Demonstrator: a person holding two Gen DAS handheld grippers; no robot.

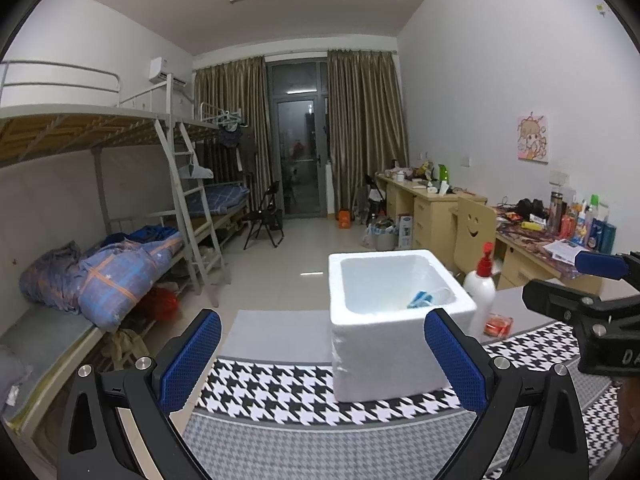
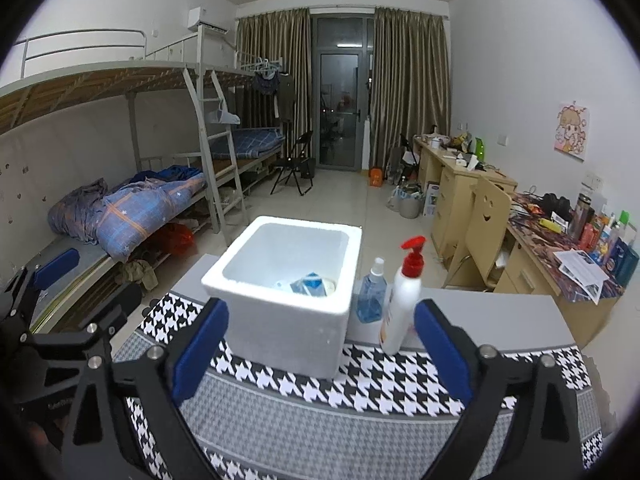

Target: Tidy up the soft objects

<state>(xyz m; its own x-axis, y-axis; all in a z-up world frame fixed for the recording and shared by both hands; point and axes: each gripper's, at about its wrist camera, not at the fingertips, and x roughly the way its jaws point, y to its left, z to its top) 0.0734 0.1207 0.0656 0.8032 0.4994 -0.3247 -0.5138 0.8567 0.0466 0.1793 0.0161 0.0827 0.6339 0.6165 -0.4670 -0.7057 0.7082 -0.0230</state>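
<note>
Right wrist view alone shows blue spray bottle (image 2: pixel 370 294) beside foam box (image 2: pixel 280 320); both grippers' fingers spread, empty.

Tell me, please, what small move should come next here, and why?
Probably look for another soft object. The left gripper and right gripper both have open, empty jaws, and a blue-and-white item already lies inside the white foam box.

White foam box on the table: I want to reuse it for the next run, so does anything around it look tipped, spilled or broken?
Nothing stands out. The white foam box sits upright on the houndstooth cloth, walls intact, with a blue-and-white item inside. The pump bottle and blue spray bottle beside it stand upright, with no spill visible.
</note>
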